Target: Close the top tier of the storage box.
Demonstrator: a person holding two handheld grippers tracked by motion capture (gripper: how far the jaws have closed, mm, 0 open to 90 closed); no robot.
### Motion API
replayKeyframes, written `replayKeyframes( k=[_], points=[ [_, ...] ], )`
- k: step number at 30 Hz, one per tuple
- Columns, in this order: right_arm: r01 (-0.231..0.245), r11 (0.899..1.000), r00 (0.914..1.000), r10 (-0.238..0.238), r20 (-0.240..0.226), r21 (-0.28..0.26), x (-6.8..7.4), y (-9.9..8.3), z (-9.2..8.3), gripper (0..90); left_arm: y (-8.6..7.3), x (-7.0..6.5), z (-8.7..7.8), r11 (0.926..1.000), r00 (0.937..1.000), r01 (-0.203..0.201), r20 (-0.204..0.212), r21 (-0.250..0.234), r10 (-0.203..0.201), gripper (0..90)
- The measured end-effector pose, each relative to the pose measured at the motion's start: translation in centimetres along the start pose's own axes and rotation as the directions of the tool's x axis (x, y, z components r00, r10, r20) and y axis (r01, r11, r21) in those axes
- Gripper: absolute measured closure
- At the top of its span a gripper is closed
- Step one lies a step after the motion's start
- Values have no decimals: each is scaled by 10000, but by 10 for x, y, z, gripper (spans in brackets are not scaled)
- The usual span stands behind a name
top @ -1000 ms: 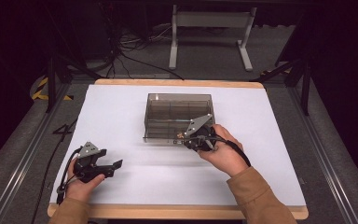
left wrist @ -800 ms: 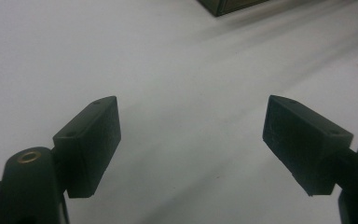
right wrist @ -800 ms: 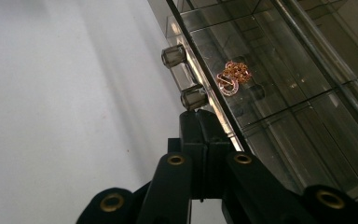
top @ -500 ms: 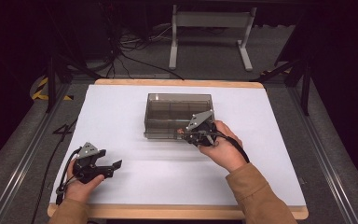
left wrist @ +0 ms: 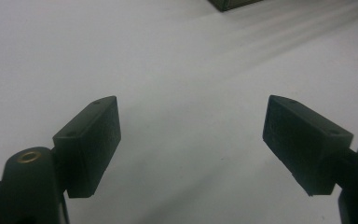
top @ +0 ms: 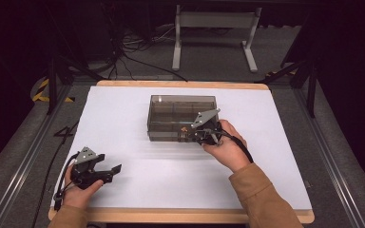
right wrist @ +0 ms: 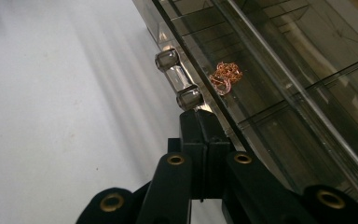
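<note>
sleeves (top: 261,197): tan | hand-held gripper (right wrist: 204,122): black, brass rivets | plates: grey, three-cornered

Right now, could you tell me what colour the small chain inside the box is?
Coppery orange; the chain shows best in the right gripper view.

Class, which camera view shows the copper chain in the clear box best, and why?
The right gripper view: the chain lies close up behind the box wall, links visible. The high view shows it as a tiny orange speck. The left gripper view catches a corner of the box.
</note>
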State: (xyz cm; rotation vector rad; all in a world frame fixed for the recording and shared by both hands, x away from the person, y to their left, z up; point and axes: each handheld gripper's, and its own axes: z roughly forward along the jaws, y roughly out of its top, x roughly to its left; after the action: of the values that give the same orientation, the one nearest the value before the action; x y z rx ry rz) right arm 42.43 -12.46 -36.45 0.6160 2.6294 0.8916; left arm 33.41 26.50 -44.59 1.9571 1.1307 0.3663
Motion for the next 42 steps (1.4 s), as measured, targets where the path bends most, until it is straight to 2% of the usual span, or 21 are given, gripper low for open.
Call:
replayKeyframes(
  k=[9, 33, 42],
  points=[
    [-242, 9994, 9995, 246, 182, -239, -5, 0, 2, 900, -2, 1, -2, 10000, 10000, 21, -23, 27, -21, 198],
    [-535, 9932, 9954, 613, 734, -1036, -13, -3, 9, 900, -1, 1, -3, 10000, 10000, 53, -17, -33, -53, 197],
    [-558, 9934, 9953, 633, 728, -1007, -12, -3, 9, 900, -2, 1, -3, 10000, 10000, 21, -47, -27, -21, 197]
  ],
)
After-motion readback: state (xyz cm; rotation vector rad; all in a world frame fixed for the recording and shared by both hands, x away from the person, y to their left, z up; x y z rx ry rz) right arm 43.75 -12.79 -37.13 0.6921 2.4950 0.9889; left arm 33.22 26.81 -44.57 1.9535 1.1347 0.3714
